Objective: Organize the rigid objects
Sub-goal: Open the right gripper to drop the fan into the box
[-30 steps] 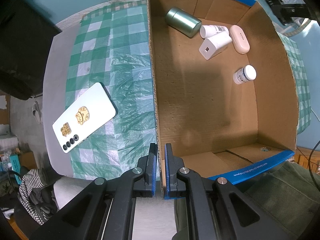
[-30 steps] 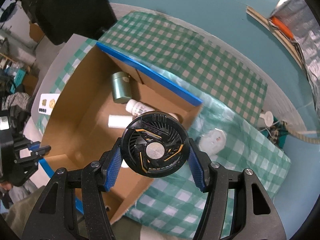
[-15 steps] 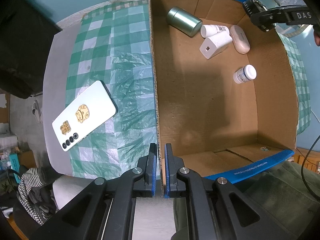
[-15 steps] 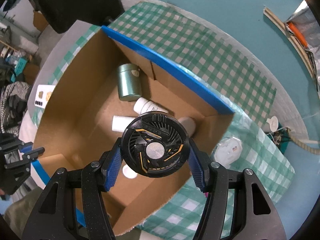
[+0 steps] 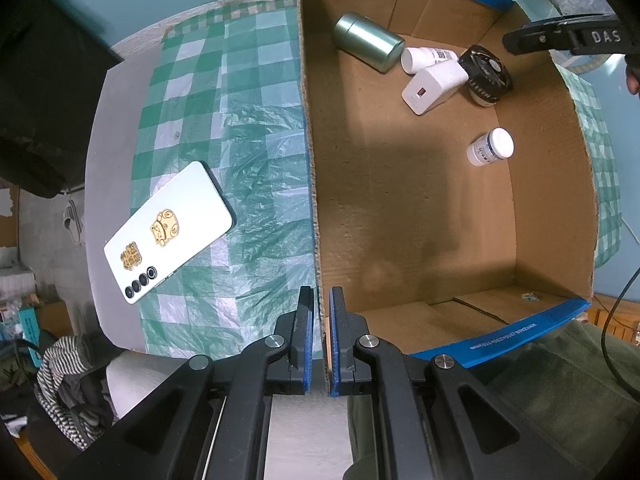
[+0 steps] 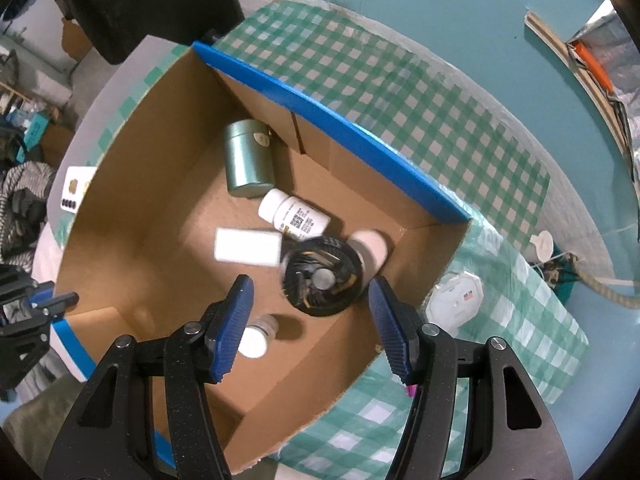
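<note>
Where teal floor shows, a checked cloth (image 5: pixel 240 128) covers the table (image 5: pixel 120 128).

From my left claw's view, the box (image 5: pixel 400 240) sits at three o'clock of the phone (image 5: pixel 168 232), which lies on the cloth (image 5: pixel 248 128). In the box's far corner — one o'clock — the tin (image 5: pixel 368 42), a bottle (image 5: pixel 426 58), the charger (image 5: pixel 434 86) and the fan (image 5: pixel 486 76) cluster; the small bottle (image 5: pixel 490 148) stands apart, nearer me.
</note>
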{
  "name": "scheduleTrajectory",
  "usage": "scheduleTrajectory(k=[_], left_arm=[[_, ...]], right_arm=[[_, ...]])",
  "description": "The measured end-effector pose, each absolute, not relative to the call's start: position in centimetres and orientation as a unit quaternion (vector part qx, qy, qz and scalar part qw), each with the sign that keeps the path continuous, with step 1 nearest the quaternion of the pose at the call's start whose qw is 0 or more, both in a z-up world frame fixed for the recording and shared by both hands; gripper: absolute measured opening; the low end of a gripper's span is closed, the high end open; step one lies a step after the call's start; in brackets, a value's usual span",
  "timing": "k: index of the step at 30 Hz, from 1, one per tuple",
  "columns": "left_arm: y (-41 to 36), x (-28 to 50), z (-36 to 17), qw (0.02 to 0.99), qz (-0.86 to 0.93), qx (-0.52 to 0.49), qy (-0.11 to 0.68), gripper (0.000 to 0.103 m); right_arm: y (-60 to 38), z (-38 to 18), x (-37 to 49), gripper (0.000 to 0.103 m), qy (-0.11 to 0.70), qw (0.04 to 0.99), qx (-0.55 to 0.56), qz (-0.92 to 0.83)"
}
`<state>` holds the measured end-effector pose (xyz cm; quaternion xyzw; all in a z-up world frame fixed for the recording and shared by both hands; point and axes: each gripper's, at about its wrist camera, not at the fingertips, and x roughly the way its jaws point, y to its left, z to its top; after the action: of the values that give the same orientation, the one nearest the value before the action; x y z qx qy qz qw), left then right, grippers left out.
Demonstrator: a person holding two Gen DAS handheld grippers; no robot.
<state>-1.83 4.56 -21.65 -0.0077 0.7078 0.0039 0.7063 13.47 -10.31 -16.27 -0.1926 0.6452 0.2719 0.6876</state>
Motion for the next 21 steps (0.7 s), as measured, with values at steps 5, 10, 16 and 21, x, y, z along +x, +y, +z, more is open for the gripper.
scheduleTrajectory(k=[5,10,16,21], left_arm=[[4.5,-1.7,-21.7,0.706,0.005,-0.008,0.708,0.007],[4.6,-1.6,-21.6,0.706,0.004,-0.009,0.708,0.007],[4.6,-1.5,-21.7,0.706,0.004,-0.008,0.708,0.007],[4.7,-1.4,-21.7,0.706,0.003,-0.007,0.708,0.007]], right_arm=[[-10.7,-15.2,13.5,0.061,0.64,0.695,-0.181,0.272],[-11.3,-14.4,13.5,0.061,0.636,0.698,-0.183,0.272],[-12.4,-13.4,13.6,0.061,0.633,0.704,-0.175,0.27],[-13.6,-12.5,13.7,0.062,0.632,0.709,-0.169,0.264]])
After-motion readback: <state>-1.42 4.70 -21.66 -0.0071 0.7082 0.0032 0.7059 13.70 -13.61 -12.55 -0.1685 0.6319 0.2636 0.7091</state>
